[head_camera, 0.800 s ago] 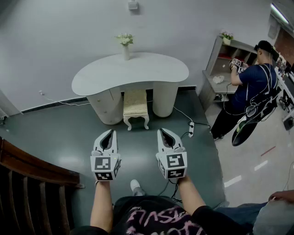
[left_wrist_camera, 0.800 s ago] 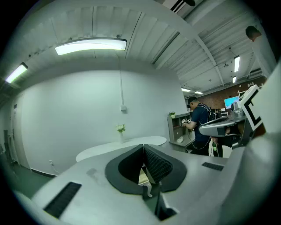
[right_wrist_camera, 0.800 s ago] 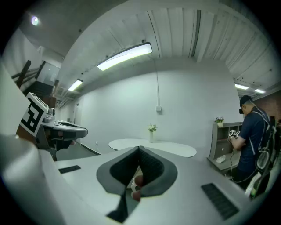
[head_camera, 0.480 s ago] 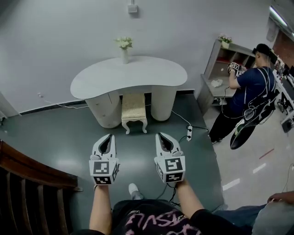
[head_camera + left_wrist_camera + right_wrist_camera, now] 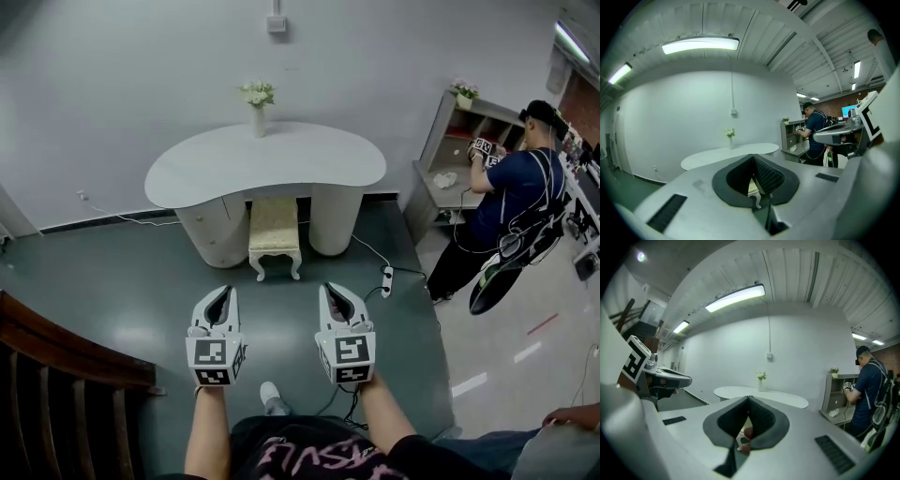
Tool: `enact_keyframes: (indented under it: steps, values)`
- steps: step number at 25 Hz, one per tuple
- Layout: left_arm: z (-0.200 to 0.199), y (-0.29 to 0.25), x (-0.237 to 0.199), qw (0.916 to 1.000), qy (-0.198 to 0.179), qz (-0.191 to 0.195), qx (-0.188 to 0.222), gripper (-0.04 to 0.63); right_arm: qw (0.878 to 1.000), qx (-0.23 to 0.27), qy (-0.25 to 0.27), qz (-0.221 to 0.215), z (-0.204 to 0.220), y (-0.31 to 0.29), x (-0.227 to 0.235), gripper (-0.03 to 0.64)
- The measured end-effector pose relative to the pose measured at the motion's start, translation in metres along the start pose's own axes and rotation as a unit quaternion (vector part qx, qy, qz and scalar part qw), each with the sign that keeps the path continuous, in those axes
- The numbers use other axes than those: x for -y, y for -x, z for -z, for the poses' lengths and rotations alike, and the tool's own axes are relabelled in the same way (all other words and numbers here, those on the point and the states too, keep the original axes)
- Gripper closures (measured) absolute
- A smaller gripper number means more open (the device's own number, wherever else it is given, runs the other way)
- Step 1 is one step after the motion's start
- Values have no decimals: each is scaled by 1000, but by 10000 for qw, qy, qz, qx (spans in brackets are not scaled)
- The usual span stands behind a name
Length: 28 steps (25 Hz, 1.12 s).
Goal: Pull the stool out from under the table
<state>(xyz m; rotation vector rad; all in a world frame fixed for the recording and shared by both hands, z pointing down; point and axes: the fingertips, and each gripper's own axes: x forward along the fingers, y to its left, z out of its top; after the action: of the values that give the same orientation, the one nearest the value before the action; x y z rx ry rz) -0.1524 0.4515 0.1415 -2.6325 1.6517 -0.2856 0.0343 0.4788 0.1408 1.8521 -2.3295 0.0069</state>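
The cream stool [image 5: 275,236] sits in the upper centre of the frame, its back half tucked under the front edge of the white kidney-shaped tabletop [image 5: 319,155]. It stands between the two rounded pedestals, with its front legs out on the grey-green floor [image 5: 122,272]. Below it, the left gripper [image 5: 228,292] and right gripper [image 5: 328,288] hang side by side over open floor, well apart from the stool, each with its fingers pressed together on nothing. A power strip [image 5: 386,279] and its cable lie on the floor right of centre, and a dark wooden railing [image 5: 56,361] borders the lower left.
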Motion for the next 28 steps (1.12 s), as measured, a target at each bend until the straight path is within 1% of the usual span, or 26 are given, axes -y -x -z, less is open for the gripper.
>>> enact_keyframes:
  steps: [7, 11, 16, 21, 26, 28]
  values:
    - [12, -19, -13, 9998, 144, 125, -92, 583, 9998, -139, -135, 48, 3, -21, 2, 555]
    - [15, -31, -34, 9995, 200, 230, -111, 583, 9996, -142, -182, 178, -2, -41, -5, 555]
    - [16, -42, -64, 9990, 161, 411, -89, 583, 9991, -68, -170, 370, -9, -65, -23, 555]
    - [29, -46, -88, 9982, 201, 544, -142, 583, 9987, -3, -198, 475, -10, -78, -39, 555]
    - [34, -51, -94, 9973, 236, 674, -162, 583, 9977, -18, -388, 559, -8, -82, -37, 555]
    - [34, -53, -95, 9971, 243, 703, -145, 583, 9976, -31, -385, 580, -7, -84, -35, 555]
